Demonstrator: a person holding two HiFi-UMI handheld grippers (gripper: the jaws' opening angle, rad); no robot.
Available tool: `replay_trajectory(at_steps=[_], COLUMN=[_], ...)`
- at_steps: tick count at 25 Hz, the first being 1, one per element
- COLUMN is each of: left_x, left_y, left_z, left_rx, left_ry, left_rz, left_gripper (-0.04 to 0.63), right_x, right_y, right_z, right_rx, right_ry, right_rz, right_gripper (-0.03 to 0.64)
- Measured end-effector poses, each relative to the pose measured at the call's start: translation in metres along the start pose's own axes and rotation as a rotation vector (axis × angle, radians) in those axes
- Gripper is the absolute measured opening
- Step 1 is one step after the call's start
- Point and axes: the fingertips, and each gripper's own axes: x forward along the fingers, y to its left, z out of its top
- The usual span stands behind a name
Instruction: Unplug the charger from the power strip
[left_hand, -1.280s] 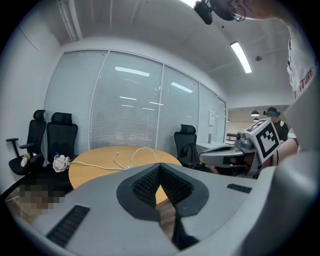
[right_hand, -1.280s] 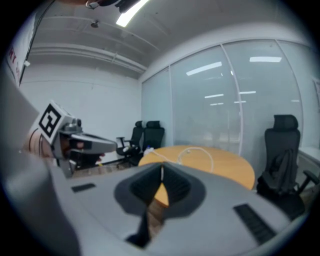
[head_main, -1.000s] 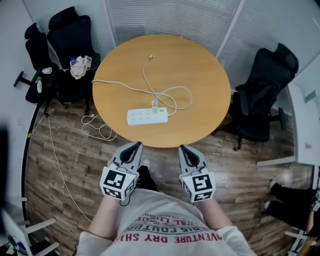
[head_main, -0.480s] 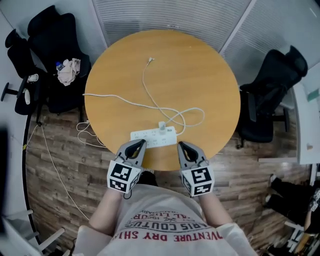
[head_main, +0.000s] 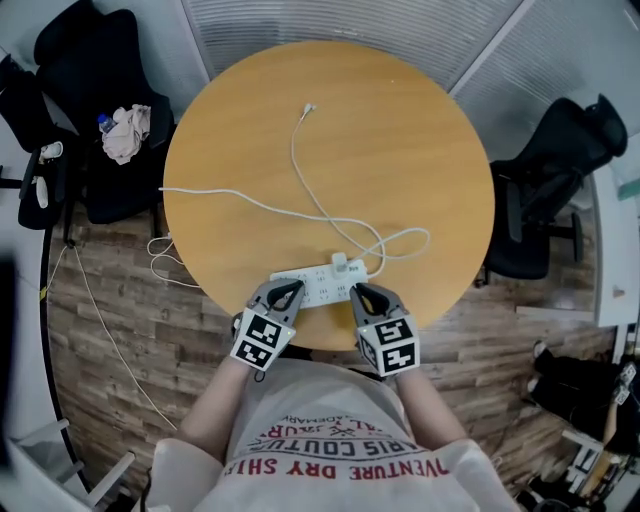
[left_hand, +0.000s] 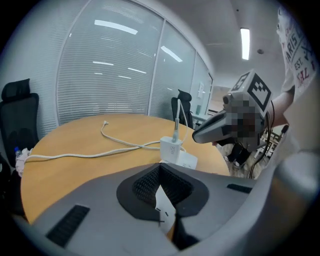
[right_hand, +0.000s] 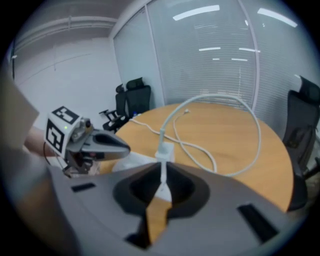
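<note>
A white power strip (head_main: 315, 287) lies near the front edge of the round wooden table (head_main: 420, 130). A white charger (head_main: 340, 263) stands plugged into it, and its white cable (head_main: 300, 190) loops away over the tabletop. My left gripper (head_main: 285, 294) is shut and empty, with its tips over the strip's left part. Just right of the charger, my right gripper (head_main: 362, 293) is also shut and empty. The charger (left_hand: 172, 148) shows upright past the left gripper (left_hand: 165, 220) in the left gripper view. It also shows as the charger (right_hand: 164, 150) ahead of the right gripper (right_hand: 159, 197).
A black office chair (head_main: 95, 110) with a cloth and a bottle on it stands at the left. Another black chair (head_main: 555, 180) stands at the right. The strip's cord (head_main: 165, 265) trails onto the wooden floor. Glass walls with blinds lie beyond the table.
Both grippers have come forward and down from in front of the person's chest to the table's near edge, over the power strip. Both stayed shut.
</note>
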Motion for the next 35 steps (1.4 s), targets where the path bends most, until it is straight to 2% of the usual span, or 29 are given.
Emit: replay_trajectory(at_steps=[2, 3, 4, 9, 14, 19, 26, 35], left_x=[0.01, 0.015, 0.019, 0.036, 0.043, 0.049, 0.047, 0.049], left_y=[-0.003, -0.003, -0.003, -0.006, -0.01, -0.011, -0.01, -0.01], left_z=[-0.006, -0.008, -0.011, -0.024, -0.032, -0.038, -0.037, -0.037], left_rx=[0.028, 0.033, 0.036, 0.063, 0.091, 0.065, 0.021, 0.03], left_ry=[0.02, 0.029, 0.041, 0.122, 0.202, 0.277, 0.259, 0.273], left_rz=[-0.027, -0.036, -0.044, -0.067, -0.099, -0.123, -0.164, -0.171], left_gripper=[0.032, 0.032, 0.032, 0.032, 0.032, 0.032, 0.032, 0.032], right_x=[0.01, 0.016, 0.021, 0.041, 0.059, 0.07, 0.079, 0.072], right_y=[-0.002, -0.002, -0.002, 0.001, -0.001, -0.006, -0.009, -0.007], right_z=[-0.005, -0.006, -0.008, -0.009, -0.008, -0.01, -0.013, -0.011], right_rx=[0.007, 0.011, 0.014, 0.024, 0.055, 0.186, 0.154, 0.141], right_ry=[0.021, 0.03, 0.041, 0.084, 0.136, 0.171, 0.191, 0.211], right_rz=[-0.004, -0.005, -0.003, 0.004, -0.04, -0.086, -0.141, -0.175], right_gripper=[0.036, 0.08, 0.155, 0.184, 0.186, 0.186, 0.173, 0.16])
